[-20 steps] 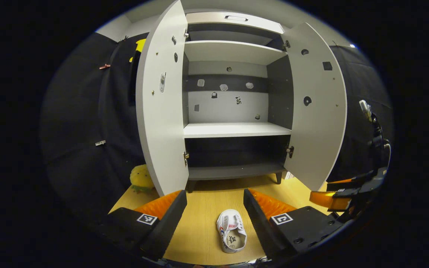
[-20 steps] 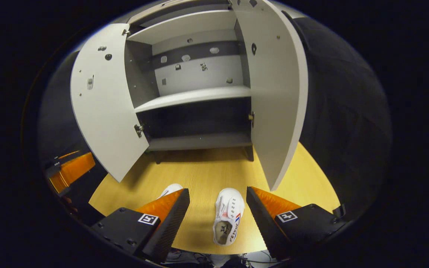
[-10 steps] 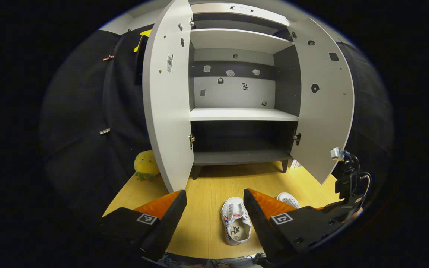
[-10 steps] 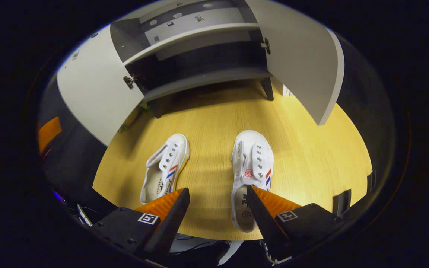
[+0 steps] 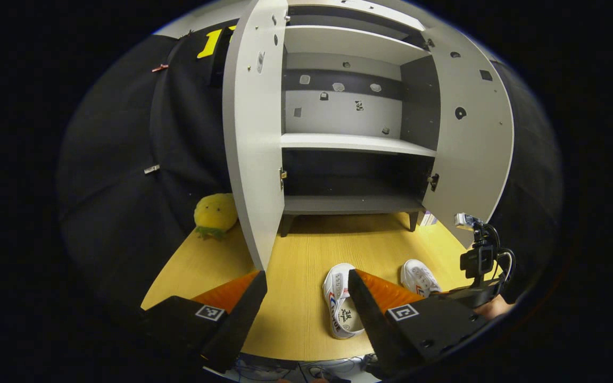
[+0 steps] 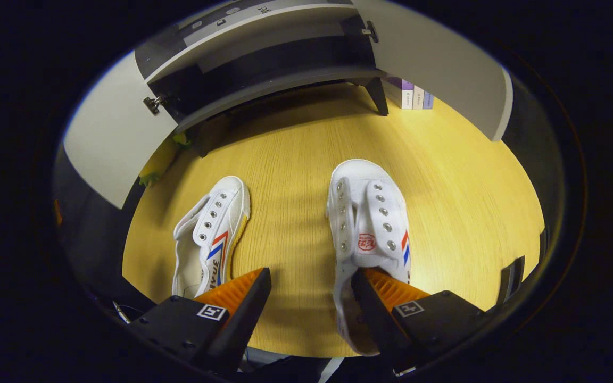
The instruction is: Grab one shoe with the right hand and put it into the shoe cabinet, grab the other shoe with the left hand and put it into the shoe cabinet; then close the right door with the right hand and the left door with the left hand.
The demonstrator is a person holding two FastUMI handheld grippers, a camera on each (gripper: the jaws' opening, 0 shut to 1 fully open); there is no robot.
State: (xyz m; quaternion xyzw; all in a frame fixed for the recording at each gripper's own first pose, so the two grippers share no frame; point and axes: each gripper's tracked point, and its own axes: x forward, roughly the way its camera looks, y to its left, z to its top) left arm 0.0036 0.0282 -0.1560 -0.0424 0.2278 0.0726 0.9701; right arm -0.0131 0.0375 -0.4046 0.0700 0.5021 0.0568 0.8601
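Wooden floor [image 6: 445, 175] ahead of both tools, 2 shoes side by side, toes toward cabinet [image 5: 354, 143]. Right gripper [image 6: 311, 298] spread wide, low over right shoe [image 6: 367, 223], 1 finger at its heel opening, likely lining up the grab. Left gripper [image 5: 306, 298] also spread, holding nothing, left shoe [image 5: 341, 308] between its fingers, farther off. Both doors open, ready for loading.

Two shoes [image 6: 209, 234] [image 6: 367, 223], one cabinet [image 5: 357, 106]
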